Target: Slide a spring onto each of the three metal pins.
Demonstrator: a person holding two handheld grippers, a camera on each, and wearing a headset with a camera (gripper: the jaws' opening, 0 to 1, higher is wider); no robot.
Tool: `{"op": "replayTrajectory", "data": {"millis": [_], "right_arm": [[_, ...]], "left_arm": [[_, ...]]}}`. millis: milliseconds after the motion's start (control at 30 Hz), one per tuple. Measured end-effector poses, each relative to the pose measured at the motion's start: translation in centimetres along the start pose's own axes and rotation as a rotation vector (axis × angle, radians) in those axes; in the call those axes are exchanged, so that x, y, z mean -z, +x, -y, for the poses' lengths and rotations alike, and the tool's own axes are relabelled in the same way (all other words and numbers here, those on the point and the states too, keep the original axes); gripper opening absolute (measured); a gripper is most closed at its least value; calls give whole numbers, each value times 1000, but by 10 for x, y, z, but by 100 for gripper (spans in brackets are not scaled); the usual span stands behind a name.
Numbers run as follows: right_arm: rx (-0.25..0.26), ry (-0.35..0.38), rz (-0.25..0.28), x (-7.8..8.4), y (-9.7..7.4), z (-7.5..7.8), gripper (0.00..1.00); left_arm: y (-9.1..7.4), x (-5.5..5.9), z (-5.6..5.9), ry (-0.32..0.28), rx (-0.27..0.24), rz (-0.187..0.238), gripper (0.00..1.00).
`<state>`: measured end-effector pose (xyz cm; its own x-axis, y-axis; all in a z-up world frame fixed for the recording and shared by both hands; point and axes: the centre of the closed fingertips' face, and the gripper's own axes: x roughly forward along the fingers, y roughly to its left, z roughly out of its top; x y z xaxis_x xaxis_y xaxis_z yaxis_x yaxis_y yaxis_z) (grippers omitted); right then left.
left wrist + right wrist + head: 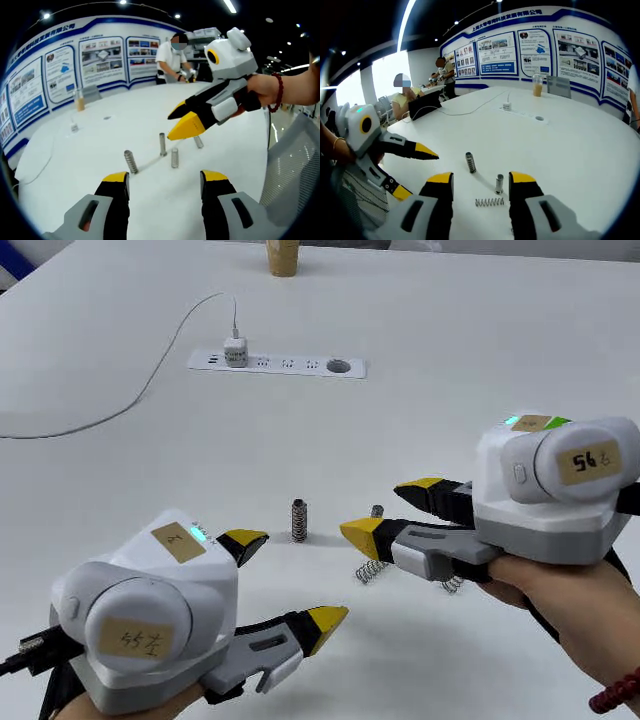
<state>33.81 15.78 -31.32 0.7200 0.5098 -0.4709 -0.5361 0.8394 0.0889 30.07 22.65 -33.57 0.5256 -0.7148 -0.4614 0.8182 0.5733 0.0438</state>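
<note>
Loose spring (489,202) and pins (499,183) sit on white table (450,320), poster wall (535,47) behind; pins upright, spring flat, axis roughly left-right. Left gripper (165,180), right gripper (481,179) released, empty.

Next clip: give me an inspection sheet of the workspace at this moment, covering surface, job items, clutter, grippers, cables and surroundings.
Surface: smooth white tabletop.
Job's things: upright metal pin already wearing a dark coil spring; bare metal pin; two loose wire springs lying flat; third pin cannot be told for sure.
Clutter: tan cup at the far edge.
Grippers: left gripper open, empty; right gripper open, empty, facing the bare pin.
Cables: white power strip with white charger plug; thin white cable runs left.
Surroundings: blue-and-white wall posters; seated person at another table.
</note>
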Motion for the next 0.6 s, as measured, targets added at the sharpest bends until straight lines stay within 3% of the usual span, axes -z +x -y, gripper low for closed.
{"op": "replayTrajectory", "data": {"millis": [333,600], "right_arm": [[7,16,-4,15,-20,12,47],[-3,26,11,22,-32,18,48]], "left_arm": [[13,0,9,13,19,-23,53],[31,1,12,-25,25,-40,47]]}}
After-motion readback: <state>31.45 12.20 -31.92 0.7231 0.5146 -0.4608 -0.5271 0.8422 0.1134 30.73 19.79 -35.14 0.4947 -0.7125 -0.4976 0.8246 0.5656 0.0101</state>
